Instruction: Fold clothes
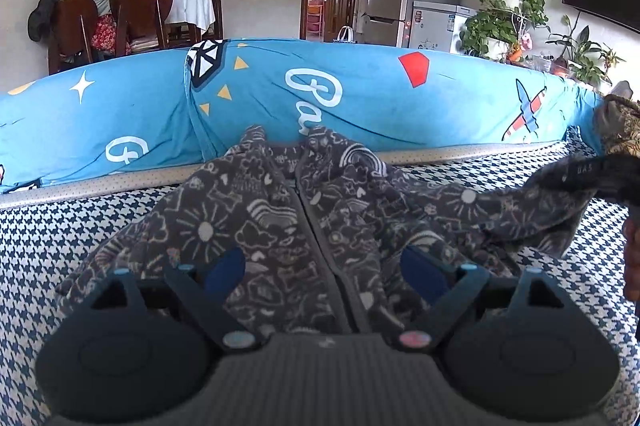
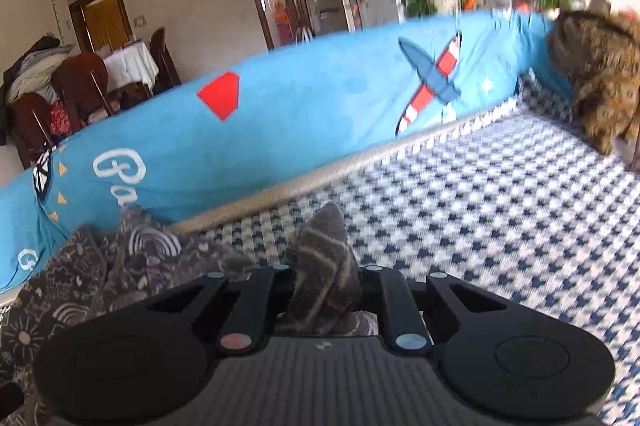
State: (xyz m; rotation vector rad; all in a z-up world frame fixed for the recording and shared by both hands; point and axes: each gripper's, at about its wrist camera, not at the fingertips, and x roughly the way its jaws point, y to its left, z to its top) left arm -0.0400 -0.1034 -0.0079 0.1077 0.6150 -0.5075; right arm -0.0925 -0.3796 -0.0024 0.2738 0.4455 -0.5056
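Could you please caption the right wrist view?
Right gripper pinches a grey jacket sleeve above the checked cover.

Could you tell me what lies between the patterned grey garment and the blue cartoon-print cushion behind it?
In the left wrist view, only a pale dotted edging strip runs between the grey garment and the blue cushion; the garment's collar overlaps it.
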